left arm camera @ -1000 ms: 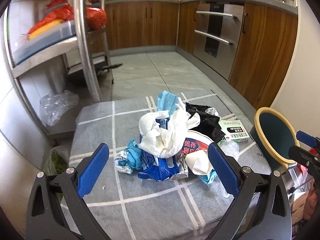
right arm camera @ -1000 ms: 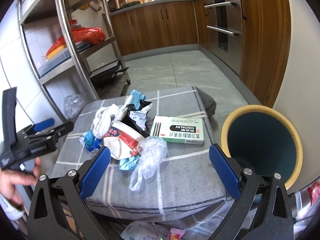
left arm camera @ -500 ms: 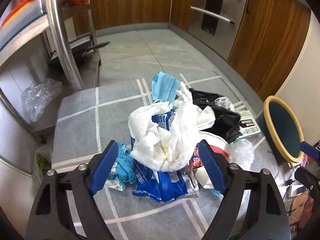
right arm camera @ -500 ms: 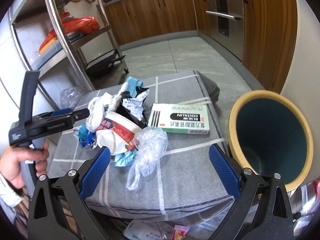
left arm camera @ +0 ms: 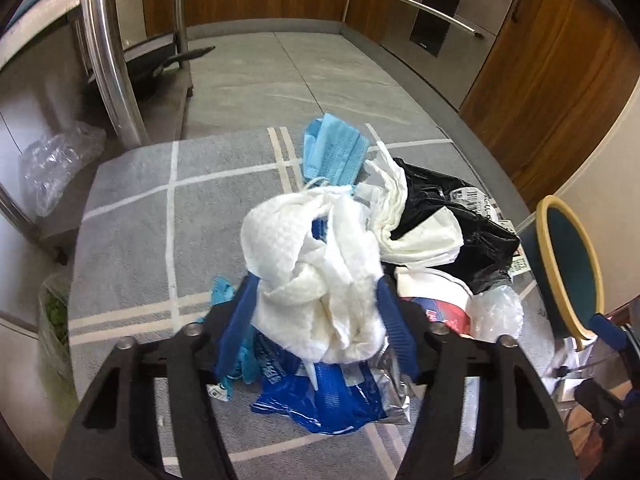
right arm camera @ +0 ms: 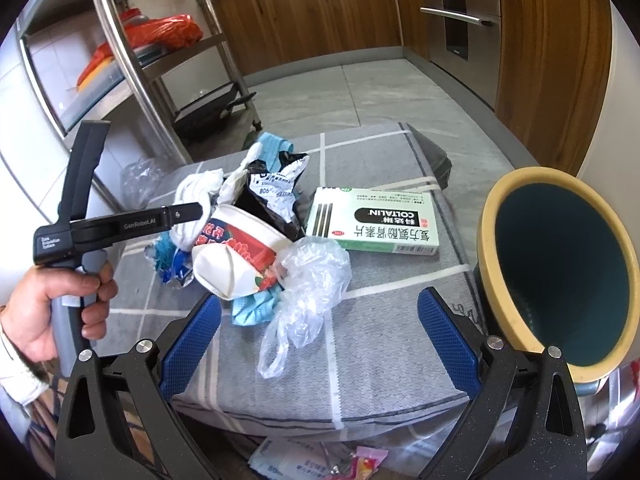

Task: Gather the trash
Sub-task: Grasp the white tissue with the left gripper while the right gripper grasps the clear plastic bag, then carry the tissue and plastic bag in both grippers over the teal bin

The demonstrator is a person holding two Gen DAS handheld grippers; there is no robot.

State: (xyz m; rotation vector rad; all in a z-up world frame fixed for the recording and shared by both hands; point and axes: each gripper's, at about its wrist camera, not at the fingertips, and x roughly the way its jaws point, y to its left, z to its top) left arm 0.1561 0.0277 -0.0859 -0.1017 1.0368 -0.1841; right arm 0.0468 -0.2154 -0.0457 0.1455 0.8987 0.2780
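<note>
A pile of trash lies on a grey checked cushion (left arm camera: 132,216). My left gripper (left arm camera: 316,324) has its blue pads against both sides of a crumpled white paper towel (left arm camera: 316,264) on top of the pile. Around it lie a blue face mask (left arm camera: 334,150), a black bag (left arm camera: 460,208), a blue wrapper (left arm camera: 320,404) and a paper cup (right arm camera: 236,252). My right gripper (right arm camera: 320,340) is open and empty at the cushion's near edge, by a clear plastic bag (right arm camera: 308,280) and a green medicine box (right arm camera: 376,220). The teal bin (right arm camera: 560,264) with a yellow rim stands at the right.
A steel shelf rack (right arm camera: 132,60) stands left of the cushion, with a clear bag (left arm camera: 52,160) at its foot. Wooden cabinets and oven drawers (left arm camera: 452,8) line the far wall. More litter (right arm camera: 304,460) lies on the floor below the cushion's near edge.
My left gripper has come down and forward onto the pile, and its jaws have narrowed around the white paper towel. My right gripper has moved slightly closer and stayed open.
</note>
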